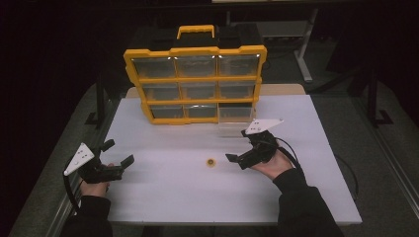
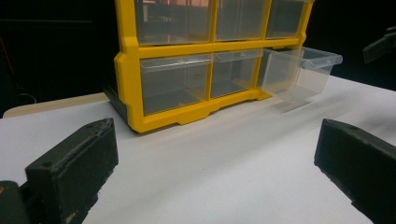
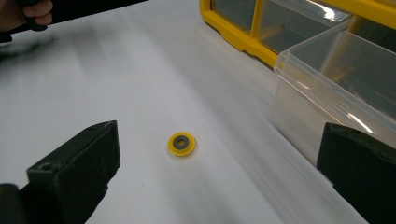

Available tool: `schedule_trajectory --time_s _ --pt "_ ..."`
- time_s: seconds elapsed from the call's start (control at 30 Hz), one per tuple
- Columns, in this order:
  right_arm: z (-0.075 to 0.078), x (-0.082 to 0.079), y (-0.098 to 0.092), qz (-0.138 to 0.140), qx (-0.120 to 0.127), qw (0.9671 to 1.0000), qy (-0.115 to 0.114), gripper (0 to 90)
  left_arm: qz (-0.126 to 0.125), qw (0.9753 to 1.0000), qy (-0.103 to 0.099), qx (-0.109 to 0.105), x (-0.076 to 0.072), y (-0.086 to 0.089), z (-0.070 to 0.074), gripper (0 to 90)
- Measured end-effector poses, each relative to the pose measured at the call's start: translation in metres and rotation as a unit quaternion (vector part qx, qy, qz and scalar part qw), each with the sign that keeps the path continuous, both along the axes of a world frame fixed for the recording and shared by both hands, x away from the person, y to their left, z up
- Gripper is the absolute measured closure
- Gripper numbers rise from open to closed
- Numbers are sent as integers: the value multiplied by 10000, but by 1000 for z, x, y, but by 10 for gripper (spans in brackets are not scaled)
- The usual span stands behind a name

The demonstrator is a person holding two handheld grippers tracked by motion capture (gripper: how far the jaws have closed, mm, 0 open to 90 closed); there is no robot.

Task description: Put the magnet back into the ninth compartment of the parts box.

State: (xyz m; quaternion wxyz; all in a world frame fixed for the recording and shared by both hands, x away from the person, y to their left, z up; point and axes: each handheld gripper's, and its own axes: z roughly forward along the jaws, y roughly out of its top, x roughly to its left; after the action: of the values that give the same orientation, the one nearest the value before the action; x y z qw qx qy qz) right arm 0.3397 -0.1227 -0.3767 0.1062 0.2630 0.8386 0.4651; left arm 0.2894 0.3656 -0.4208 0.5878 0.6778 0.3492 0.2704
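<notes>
Drawer standing pulled out; you are aiming right gripper, jaws wide, empty, at yellow washer lying just beside it, not yet grasped. Left gripper hovering agape, empty, well apart from washer.

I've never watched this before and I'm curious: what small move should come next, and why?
Probably lower the right gripper onto the small yellow disc. Its jaws stand open, with the disc lying loose on the table just ahead, and one clear drawer is pulled out nearby.
</notes>
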Motion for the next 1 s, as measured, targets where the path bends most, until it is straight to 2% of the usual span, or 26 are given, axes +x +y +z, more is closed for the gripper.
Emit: schedule_trajectory --time_s 0.13,0.47,1.0 --pt "-1 1 4 40 -9 10000 26 0 3 10000 -11 55 0 -1 0 0" --pt "-3 3 11 105 -43 9999 63 0 15 10000 -19 22 -1 -1 0 0" --pt "-12 7 27 264 -212 9993 182 0 9 10000 -26 71 0 -1 0 0"
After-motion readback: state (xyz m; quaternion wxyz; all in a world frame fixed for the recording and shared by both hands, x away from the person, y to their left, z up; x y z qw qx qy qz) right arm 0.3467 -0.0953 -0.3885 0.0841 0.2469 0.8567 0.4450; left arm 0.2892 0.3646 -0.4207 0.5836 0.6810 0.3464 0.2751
